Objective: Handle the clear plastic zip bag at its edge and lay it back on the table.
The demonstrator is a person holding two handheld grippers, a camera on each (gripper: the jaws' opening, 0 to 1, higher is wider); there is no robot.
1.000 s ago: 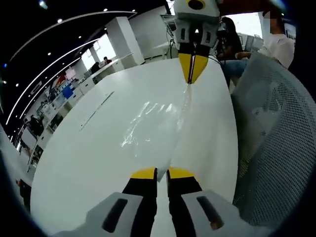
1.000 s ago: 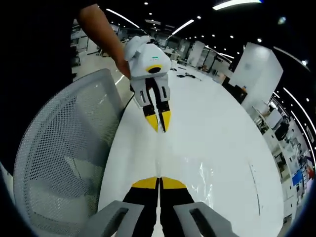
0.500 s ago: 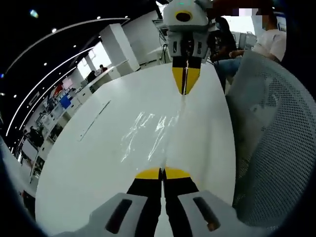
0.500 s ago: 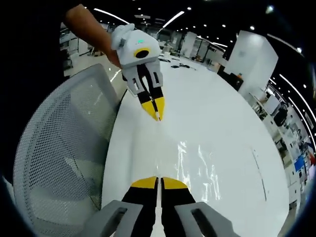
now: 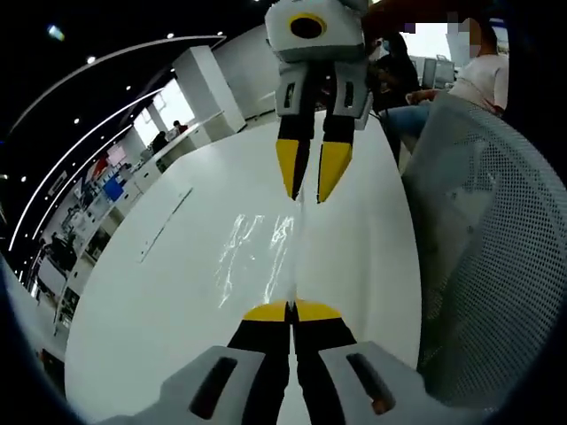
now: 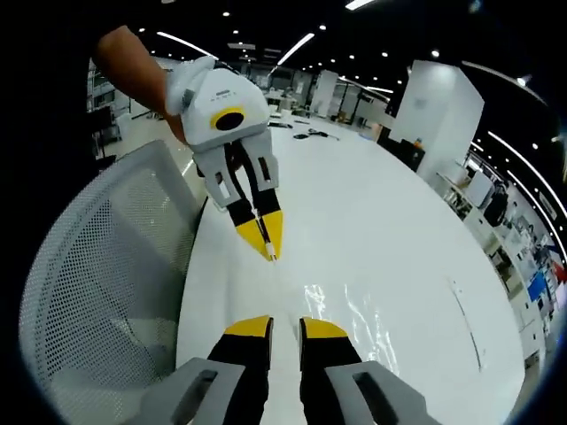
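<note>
Left hand-held gripper (image 5: 291,310) pinches the bag (image 5: 261,252) edge at the desk's (image 5: 168,283) near edge; right hand-held gripper (image 6: 285,328) gapes, released.

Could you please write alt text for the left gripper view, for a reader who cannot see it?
The left tool, jaws shut, pinches one edge of a clear plastic zip bag over a white table. Opposite, the right tool hangs with its jaws open above the bag's far edge. A grey mesh chair stands beside the table.
</note>
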